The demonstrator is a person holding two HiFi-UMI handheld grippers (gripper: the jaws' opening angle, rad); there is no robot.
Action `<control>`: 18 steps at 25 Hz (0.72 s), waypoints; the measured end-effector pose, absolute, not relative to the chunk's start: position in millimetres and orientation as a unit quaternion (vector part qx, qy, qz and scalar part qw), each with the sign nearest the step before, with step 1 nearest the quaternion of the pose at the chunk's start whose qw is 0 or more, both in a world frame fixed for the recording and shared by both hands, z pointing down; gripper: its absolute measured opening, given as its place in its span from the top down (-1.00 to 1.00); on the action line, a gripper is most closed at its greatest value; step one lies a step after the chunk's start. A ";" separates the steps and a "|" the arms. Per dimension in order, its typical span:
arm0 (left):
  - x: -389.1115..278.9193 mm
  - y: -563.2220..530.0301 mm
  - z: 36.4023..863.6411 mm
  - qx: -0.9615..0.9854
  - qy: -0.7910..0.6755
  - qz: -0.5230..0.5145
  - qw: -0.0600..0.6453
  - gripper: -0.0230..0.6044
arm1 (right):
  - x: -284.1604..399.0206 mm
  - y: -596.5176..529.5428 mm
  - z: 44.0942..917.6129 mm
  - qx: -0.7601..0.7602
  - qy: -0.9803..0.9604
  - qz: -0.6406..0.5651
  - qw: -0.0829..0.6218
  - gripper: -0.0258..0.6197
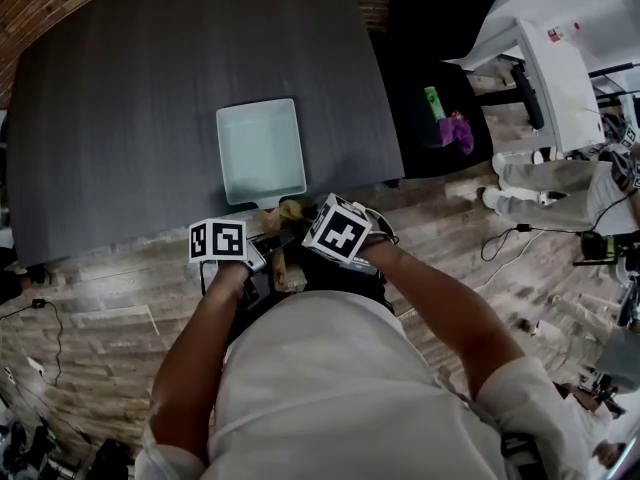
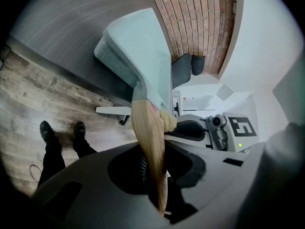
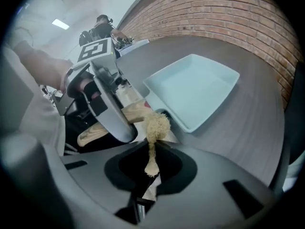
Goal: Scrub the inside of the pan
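Okay, the dark grey table point(image 1: 120, 118) fills the upper part of your head view, with wood-plank floor point(image 1: 100, 308) below its near edge. The pan point(image 1: 260, 153), pale blue-green and square with a bare inside, sits at that near edge, right in front of you. Its wooden handle point(image 2: 147, 128) sticks out past the table toward your body.

Your left gripper point(image 2: 151, 173) has its jaws clamped on that handle, which runs straight between them in the left gripper view with the pan beyond it. Your right gripper point(image 3: 151, 168) has its jaws closed on the thin tail of a yellowish fibrous scrubber point(image 3: 155, 123), pointing steeply down. The fluffy end of the scrubber sits just beside the handle where it joins the pan, at the pan's near corner and outside the basin. Both marker cubes are close together over the handle in the head view.
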State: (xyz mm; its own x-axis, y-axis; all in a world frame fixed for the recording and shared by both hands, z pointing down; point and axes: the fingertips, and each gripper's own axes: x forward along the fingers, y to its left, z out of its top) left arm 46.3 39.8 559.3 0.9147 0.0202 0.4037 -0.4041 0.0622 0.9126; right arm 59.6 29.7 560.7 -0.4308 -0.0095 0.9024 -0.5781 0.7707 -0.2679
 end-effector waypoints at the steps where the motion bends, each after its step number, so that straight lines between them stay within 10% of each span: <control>1: 46.4 39.9 559.1 0.669 -0.144 0.149 0.714 0.66 | 58.3 25.0 560.3 0.189 -0.797 0.282 0.500 0.78; 15: 46.3 38.5 557.0 0.680 -0.132 0.134 0.708 0.66 | 118.2 15.7 563.1 0.267 -0.753 0.291 0.526 0.78; 18: 45.8 39.8 549.0 0.697 -0.112 0.118 0.699 0.41 | 118.9 16.5 548.2 0.262 -0.757 0.264 0.537 0.78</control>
